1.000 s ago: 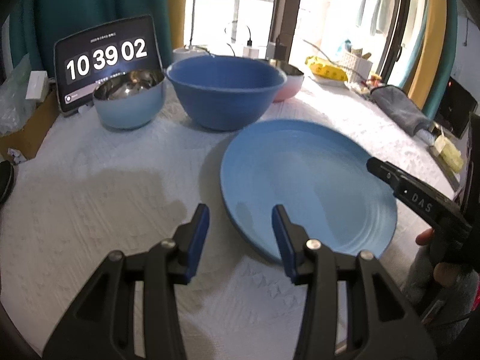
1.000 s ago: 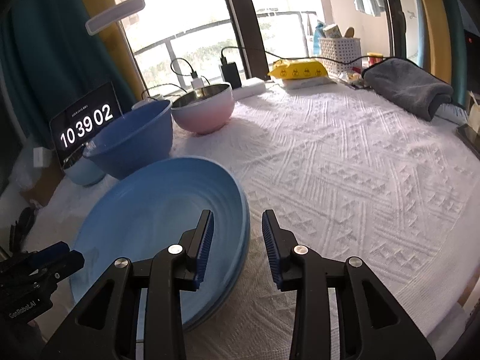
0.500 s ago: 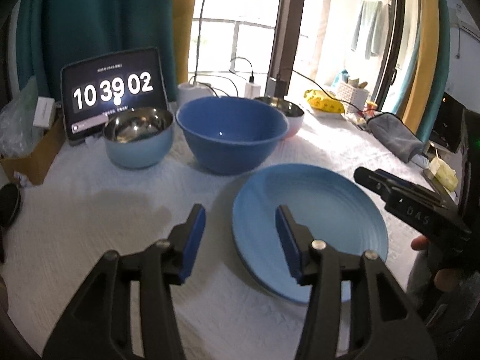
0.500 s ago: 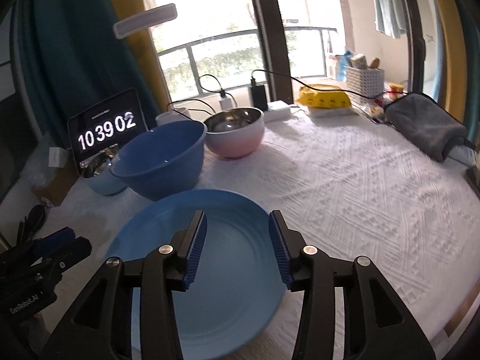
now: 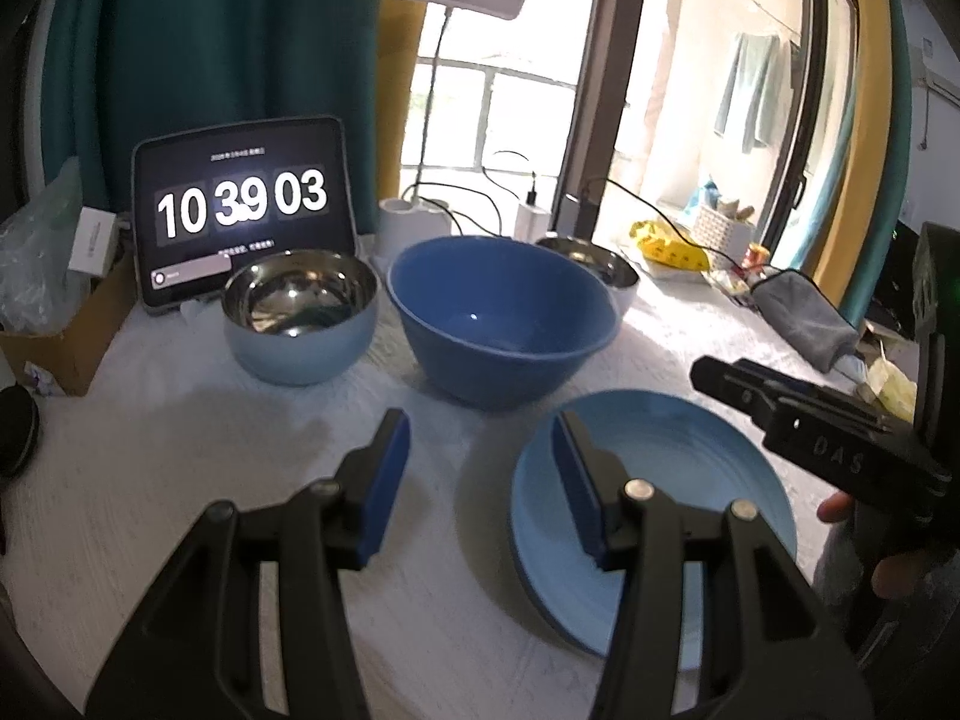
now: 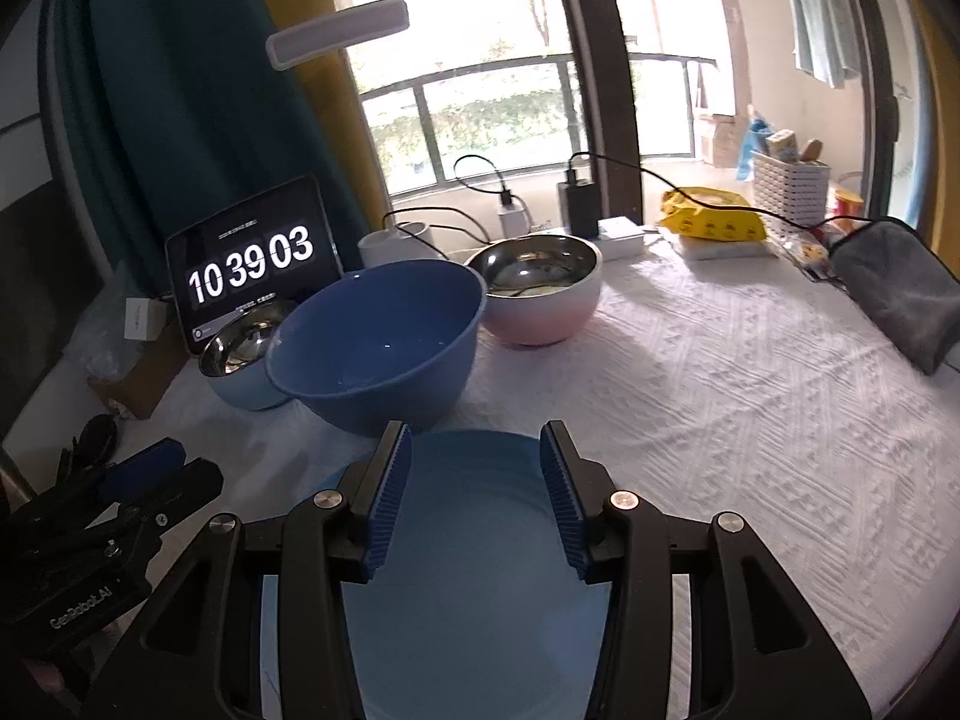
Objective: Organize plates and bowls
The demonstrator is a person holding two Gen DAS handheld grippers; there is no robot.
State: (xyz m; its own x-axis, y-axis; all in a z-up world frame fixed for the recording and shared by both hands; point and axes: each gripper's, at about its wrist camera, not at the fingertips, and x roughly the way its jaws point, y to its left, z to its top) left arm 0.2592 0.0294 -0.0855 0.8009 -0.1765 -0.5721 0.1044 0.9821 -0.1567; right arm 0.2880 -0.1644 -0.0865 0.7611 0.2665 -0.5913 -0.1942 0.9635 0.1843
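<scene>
On your white-clothed worktop [image 6: 750, 372] by the balcony window [image 6: 492, 120], the plate [image 5: 678, 468] lies flat before three bowls [image 5: 501, 324] and a clock tablet [image 5: 243, 210]. Both your grippers' fingers [image 5: 384, 480] stand apart, holding nothing.

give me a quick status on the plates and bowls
Left gripper and right gripper open, empty. Blue plate flat on tablecloth. Three bowls behind it. Nothing blocking.

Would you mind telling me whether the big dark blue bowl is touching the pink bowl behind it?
Cannot tell. In the right wrist view the dark blue bowl has its rim overlapping the pink bowl, hiding any gap; the left wrist view hides it too.
</scene>
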